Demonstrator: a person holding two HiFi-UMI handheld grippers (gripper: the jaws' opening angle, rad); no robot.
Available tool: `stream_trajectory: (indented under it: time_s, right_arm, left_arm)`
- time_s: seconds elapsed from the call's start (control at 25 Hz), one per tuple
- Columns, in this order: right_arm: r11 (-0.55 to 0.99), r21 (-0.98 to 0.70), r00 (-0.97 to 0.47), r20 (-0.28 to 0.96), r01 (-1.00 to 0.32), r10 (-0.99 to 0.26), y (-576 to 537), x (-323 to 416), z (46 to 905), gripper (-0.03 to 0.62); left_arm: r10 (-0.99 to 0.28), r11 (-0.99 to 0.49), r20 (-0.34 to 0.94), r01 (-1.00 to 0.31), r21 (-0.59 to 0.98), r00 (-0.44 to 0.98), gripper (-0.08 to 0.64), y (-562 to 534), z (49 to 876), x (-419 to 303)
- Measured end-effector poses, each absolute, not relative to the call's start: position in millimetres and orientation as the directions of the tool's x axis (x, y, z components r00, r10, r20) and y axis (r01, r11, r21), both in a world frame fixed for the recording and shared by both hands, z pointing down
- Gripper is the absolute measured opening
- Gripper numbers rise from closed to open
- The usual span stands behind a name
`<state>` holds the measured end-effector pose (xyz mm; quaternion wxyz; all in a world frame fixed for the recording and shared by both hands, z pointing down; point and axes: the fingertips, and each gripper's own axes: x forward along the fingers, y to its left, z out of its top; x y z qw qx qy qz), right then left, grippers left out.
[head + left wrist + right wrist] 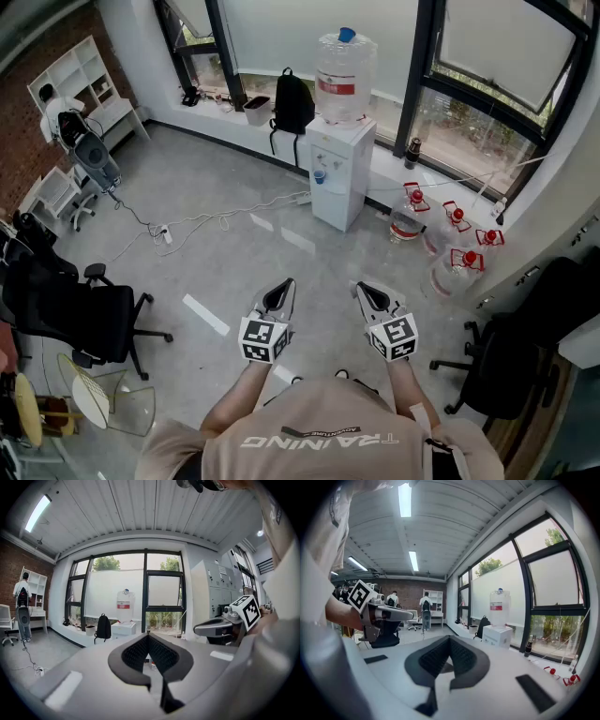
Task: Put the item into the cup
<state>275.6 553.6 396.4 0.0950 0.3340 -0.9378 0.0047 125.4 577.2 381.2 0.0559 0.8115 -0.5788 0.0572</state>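
I see no cup or item for certain in any view; only a small blue object [320, 175] sits at the taps of the water dispenser. In the head view my left gripper [281, 287] and right gripper [367, 291] are held side by side at waist height over the grey floor, pointing toward the dispenser. Both are shut, pads meeting at the tips with nothing between them. The left gripper [148, 637] fills the bottom of its own view, with the right gripper [219, 626] beside it. The right gripper [450, 639] sees the left gripper [389, 613] at its left.
A white water dispenser [341, 169] stands by the windows, with a black backpack [292, 103] left of it and several red-capped water bottles [450, 246] on the floor to the right. Black office chairs [84, 314] [525, 347] flank me. A cable and power strip [164, 232] lie on the floor.
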Motion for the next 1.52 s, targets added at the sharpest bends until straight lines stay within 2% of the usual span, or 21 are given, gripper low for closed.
stream_trajectory:
  time_s: [0.96, 1.2, 1.52]
  right_arm:
    - [0.839, 0.054, -0.816, 0.206, -0.541, -0.539, 507, 271, 418, 0.011]
    - [0.834, 0.039, -0.808, 0.226, -0.551, -0.545, 487, 257, 428, 0.011]
    - [0.809, 0.065, -0.782, 0.222, -0.585, -0.583, 445, 213, 417, 0.011]
  left_arm:
    - [-0.949, -0.227, 0.215, -0.973, 0.035, 0.229, 0.008, 541, 409, 129]
    - [-0.934, -0.255, 0.24, -0.964, 0.072, 0.265, 0.008, 521, 423, 122]
    - [-0.927, -0.329, 0.18, -0.944, 0.033, 0.33, 0.008, 461, 409, 76]
